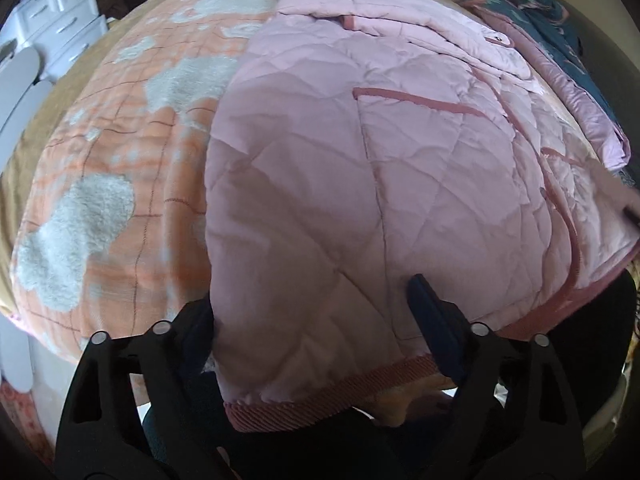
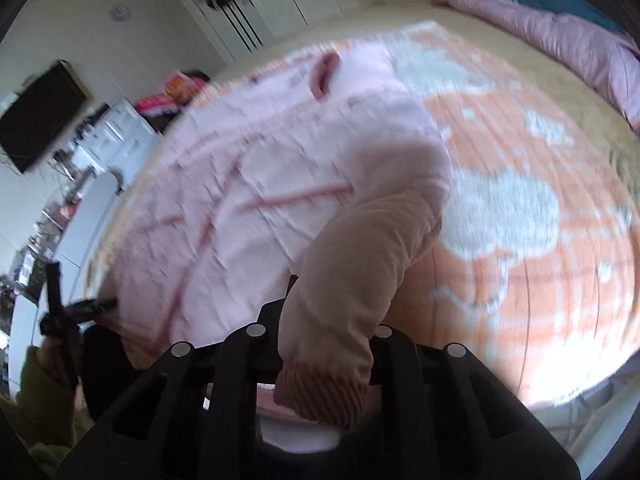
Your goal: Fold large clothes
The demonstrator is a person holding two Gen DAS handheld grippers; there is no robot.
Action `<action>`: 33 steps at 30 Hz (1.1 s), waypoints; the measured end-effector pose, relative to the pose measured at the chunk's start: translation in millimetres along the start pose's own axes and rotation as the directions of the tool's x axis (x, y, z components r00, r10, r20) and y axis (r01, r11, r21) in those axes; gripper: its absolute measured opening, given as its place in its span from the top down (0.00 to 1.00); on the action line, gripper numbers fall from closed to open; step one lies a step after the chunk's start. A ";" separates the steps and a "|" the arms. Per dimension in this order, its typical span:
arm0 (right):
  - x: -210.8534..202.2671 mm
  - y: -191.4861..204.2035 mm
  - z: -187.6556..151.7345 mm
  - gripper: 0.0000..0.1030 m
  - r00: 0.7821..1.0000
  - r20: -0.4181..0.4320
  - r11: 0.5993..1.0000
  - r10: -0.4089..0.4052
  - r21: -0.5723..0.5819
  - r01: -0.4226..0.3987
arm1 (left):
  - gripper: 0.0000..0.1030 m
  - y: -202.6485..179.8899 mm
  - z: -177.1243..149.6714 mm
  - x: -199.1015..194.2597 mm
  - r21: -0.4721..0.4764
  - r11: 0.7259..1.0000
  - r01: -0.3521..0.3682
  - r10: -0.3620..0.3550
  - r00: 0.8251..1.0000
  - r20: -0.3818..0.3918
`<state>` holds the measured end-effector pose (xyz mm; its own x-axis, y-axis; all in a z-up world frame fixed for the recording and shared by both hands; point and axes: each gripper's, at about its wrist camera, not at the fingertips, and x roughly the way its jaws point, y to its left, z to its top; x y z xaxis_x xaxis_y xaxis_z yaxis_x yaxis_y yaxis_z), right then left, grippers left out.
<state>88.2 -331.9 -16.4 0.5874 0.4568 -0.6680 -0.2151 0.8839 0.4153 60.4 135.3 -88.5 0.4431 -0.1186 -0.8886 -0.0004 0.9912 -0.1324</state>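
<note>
A large pink quilted jacket lies spread on a bed over an orange-and-white fleece blanket. My left gripper is open, its fingers wide apart on either side of the jacket's ribbed hem. In the right wrist view, the jacket lies on the blanket, and my right gripper is shut on the jacket's sleeve near its ribbed cuff. The sleeve hides most of the right fingers. The left gripper shows at the left edge of the right wrist view.
A folded pink and teal quilt lies at the far side of the bed, also in the right wrist view. White drawers stand beside the bed. A wardrobe and a wall television are beyond.
</note>
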 end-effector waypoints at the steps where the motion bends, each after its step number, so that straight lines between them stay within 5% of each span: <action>1: -7.0 3.6 7.6 0.84 0.999 0.033 1.000 0.019 -0.009 -0.018 | 0.35 0.4 0.0 -0.9 0.001 1.000 -0.007 0.007 1.000 0.003; 6: -20.1 18.4 37.1 0.85 0.992 0.111 0.998 0.051 -0.043 -0.047 | 0.85 4.4 1.2 -14.8 -0.014 1.000 -0.026 0.027 0.998 0.049; 15: -29.4 26.8 74.9 0.86 0.980 0.183 0.996 0.079 -0.058 -0.069 | 0.91 1.5 40.2 -57.6 -0.015 0.998 0.065 -0.060 0.978 0.200; 33: -50.6 16.5 147.6 0.86 0.947 0.311 0.997 0.078 -0.011 -0.078 | 0.90 -2.6 154.9 -128.5 -0.048 0.988 0.147 -0.106 0.869 0.483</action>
<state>170.1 -355.2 115.4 0.7826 0.4701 -0.4081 -0.2687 0.8464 0.4597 142.3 157.2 94.0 0.8185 -0.1794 -0.5458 0.0220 0.9591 -0.2822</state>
